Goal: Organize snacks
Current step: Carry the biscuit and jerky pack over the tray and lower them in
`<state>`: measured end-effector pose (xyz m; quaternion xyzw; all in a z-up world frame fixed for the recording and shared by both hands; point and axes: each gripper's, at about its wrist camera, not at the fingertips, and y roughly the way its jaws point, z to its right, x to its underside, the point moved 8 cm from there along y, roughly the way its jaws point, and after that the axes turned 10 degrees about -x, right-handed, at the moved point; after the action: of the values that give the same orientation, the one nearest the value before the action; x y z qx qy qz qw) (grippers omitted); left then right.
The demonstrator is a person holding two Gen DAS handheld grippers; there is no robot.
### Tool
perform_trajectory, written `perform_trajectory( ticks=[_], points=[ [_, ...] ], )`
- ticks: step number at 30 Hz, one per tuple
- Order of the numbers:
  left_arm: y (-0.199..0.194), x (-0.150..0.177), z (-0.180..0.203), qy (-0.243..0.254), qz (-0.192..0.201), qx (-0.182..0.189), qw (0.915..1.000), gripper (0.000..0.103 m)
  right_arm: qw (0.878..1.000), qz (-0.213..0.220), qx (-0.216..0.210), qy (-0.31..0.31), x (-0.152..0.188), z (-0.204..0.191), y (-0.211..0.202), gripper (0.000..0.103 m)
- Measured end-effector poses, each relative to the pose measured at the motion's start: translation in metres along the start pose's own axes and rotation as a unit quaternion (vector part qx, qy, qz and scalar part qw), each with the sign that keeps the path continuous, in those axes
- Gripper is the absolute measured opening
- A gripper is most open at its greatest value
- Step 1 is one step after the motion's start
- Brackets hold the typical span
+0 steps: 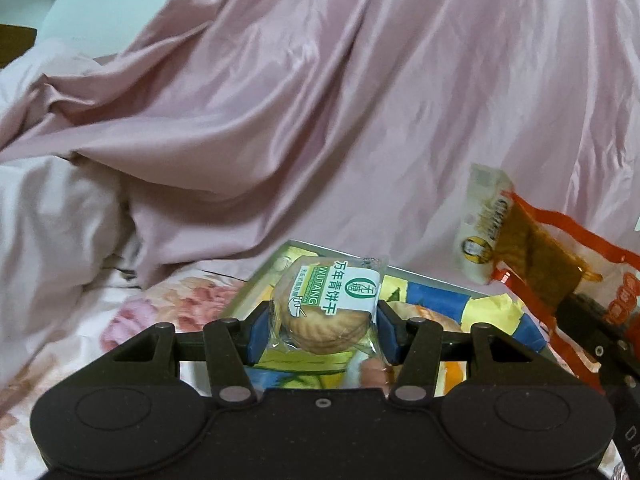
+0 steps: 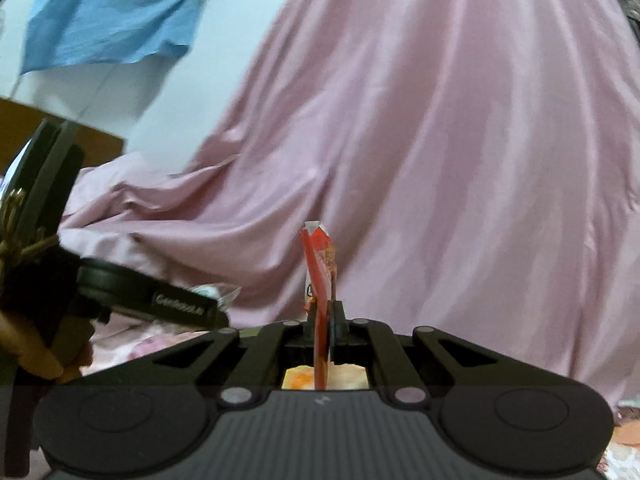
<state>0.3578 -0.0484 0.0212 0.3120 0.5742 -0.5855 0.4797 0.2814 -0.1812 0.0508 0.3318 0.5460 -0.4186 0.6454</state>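
your left gripper (image 1: 322, 330) clamps the biscuit pack (image 1: 328, 304) above the box (image 1: 432, 286), its contents mostly hidden. your right gripper (image 2: 325, 320), held level, pinches the orange packet (image 2: 320, 276) edge-on, print unreadable.

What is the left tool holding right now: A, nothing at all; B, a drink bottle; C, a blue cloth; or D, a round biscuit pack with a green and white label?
D: the left tool has its blue pads pressed on either side of the biscuit pack, above the tray.
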Motion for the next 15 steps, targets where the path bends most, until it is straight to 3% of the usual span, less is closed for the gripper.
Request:
perform_trajectory(
  ticks=[7,15],
  points=[
    [0.033,0.007,0.017,-0.025,-0.032,-0.018,0.999,0.056,0.998,-0.033,0.036,0.035,0.024,0.039,0.015,0.004],
    [0.056,0.021,0.02,-0.023,-0.064,-0.041,0.9968,0.056,0.997,-0.048,0.035,0.054,0.041,0.04,0.024,0.005]
  ],
)
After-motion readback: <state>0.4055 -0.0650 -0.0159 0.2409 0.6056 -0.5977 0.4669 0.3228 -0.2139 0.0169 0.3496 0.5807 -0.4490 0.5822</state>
